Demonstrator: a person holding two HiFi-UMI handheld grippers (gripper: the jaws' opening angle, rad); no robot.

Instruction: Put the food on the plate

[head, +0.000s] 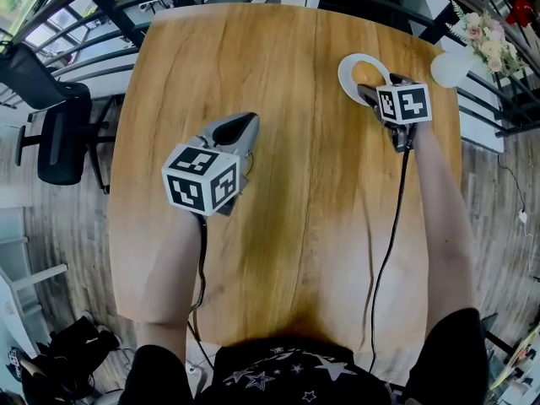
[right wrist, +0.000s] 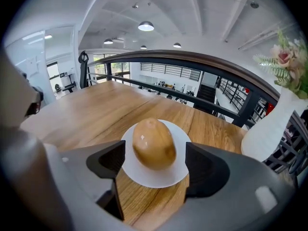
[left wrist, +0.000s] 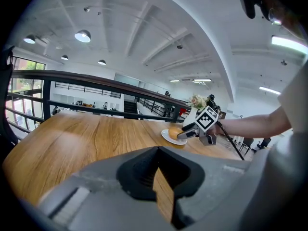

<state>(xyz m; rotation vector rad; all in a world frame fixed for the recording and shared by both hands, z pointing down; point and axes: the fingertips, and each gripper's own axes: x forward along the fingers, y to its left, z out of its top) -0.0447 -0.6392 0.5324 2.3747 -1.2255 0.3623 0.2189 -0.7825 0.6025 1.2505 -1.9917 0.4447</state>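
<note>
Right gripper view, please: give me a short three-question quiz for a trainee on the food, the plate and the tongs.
1. True or false: the food lies on the white plate.
2. Pick one. The right tongs are: A) clamped on the food; B) open, with the food between them but untouched; C) shut and empty, away from the plate.
3. Short answer: what white thing, holding flowers, stands to the right of the plate?

Key: 1 true; 2 B; 3 a vase.
</note>
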